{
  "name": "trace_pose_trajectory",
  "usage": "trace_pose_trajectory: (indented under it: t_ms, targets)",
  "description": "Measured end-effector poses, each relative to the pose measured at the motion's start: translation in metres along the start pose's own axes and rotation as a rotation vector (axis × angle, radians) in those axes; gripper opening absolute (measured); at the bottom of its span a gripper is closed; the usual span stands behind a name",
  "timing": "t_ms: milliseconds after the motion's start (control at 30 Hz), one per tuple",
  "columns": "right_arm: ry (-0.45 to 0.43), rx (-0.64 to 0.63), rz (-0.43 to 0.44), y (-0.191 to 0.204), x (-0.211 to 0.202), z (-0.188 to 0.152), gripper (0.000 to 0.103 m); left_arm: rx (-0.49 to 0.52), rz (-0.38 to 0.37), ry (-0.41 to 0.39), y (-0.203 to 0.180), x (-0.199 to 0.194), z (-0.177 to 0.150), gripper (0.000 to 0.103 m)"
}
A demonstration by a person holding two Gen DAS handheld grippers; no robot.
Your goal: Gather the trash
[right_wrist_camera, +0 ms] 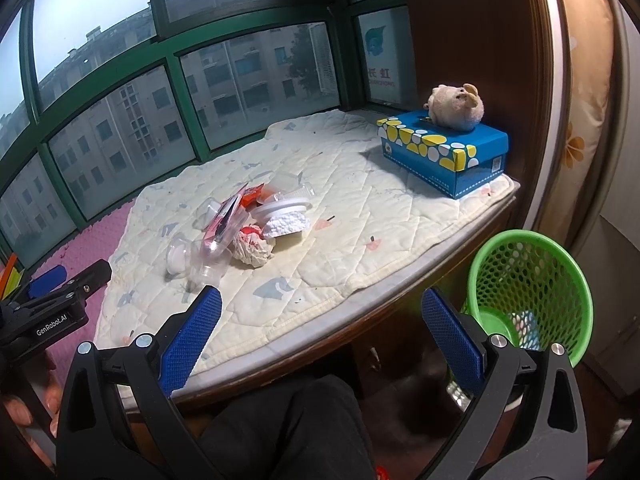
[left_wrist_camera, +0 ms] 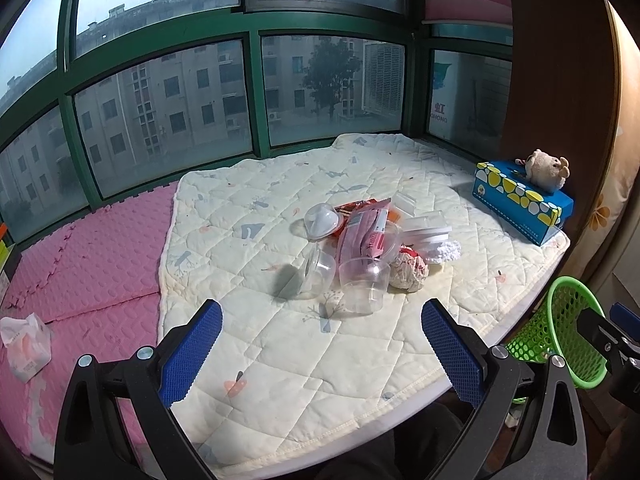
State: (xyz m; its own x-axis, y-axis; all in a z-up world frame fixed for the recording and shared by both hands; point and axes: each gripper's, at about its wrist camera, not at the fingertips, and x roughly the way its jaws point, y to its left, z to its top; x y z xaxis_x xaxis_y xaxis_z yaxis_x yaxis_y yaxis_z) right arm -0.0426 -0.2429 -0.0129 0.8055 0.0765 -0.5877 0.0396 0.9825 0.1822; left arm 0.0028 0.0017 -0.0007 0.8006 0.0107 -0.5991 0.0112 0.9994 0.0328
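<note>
A pile of trash lies on the cream quilt (left_wrist_camera: 280, 344): clear plastic cups (left_wrist_camera: 362, 284), a small clear tub (left_wrist_camera: 316, 272), a pink wrapper (left_wrist_camera: 366, 234), a crumpled paper ball (left_wrist_camera: 408, 272), white lids (left_wrist_camera: 426, 232) and white foam (left_wrist_camera: 444, 250). The pile also shows in the right wrist view (right_wrist_camera: 240, 224). A green mesh bin (right_wrist_camera: 528, 292) stands on the floor right of the ledge, with a few bits inside. My left gripper (left_wrist_camera: 322, 350) is open and empty, near the front of the pile. My right gripper (right_wrist_camera: 320, 338) is open and empty over the ledge's edge, left of the bin.
A blue tissue box (right_wrist_camera: 444, 152) with a plush toy (right_wrist_camera: 456, 108) on it sits at the quilt's right end. A pink foam mat (left_wrist_camera: 88, 256) lies to the left with a tissue pack (left_wrist_camera: 26, 346) on it. Green-framed windows (left_wrist_camera: 256, 92) close the back. The person's leg (right_wrist_camera: 288, 428) is below.
</note>
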Motion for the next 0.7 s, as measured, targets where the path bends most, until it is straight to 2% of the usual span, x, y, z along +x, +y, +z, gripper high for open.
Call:
trace_pose_trajectory:
  t_ms: [700]
  targets:
    - [0.020, 0.005, 0.003, -0.001, 0.010, 0.001, 0.099, -0.007, 0.003, 0.021, 0.000, 0.010, -0.002, 0.097]
